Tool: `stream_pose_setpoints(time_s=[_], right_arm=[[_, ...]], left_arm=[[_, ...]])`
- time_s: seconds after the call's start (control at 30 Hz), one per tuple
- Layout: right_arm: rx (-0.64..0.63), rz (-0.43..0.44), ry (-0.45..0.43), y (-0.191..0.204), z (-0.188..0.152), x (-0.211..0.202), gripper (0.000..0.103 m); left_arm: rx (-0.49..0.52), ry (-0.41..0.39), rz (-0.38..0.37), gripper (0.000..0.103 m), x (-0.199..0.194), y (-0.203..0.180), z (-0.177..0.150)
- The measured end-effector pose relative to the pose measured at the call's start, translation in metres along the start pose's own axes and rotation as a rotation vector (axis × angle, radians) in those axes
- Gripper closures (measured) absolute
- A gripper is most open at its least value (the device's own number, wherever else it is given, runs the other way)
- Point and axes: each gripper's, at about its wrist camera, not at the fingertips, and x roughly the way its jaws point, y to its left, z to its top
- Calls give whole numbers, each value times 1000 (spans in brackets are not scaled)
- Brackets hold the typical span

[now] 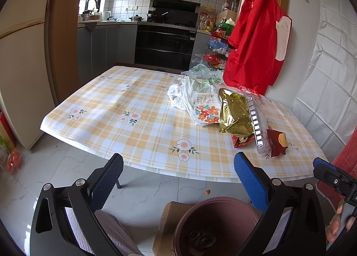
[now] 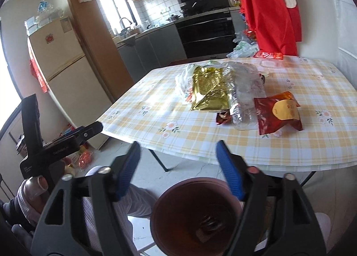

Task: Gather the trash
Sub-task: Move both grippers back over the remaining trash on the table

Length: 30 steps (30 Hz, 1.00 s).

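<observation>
Right wrist view: your right gripper [image 2: 178,155] is nearer; its fingers are wide and empty above the bin [image 2: 196,215]. The red wrapper [image 2: 277,114] lies ahead-right of it on the counter [image 2: 223,144], long axis crosswise. Left gripper [image 1: 178,175] wide too.

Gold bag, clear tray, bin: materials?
Gold bag: looks like metallised foil film, with mirror glints and sharp creases.
Clear tray: likely thin rigid plastic, see-through, ribbed rim.
Bin: probably moulded plastic, smooth brown wall, dull sheen.
</observation>
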Motion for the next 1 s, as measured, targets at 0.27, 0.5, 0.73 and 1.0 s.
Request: stream_pose_setpoints(time_s=[0.27,0.5,0.73,1.0], right_arm=[[38,-124,-28,-16,3,-4,6],[57,-186,-34,-39,5,-6,6],[106,-244,-49,-69,9,-7,6],[130,-278,-41,-96,10,0,6]], left_arm=[[-8,6,3,6,3,2,-1],[-2,33,6,6,13,1,-3],[27,50,-1,6,27,-10,0],[66,70,-41,6,46,-33,9]])
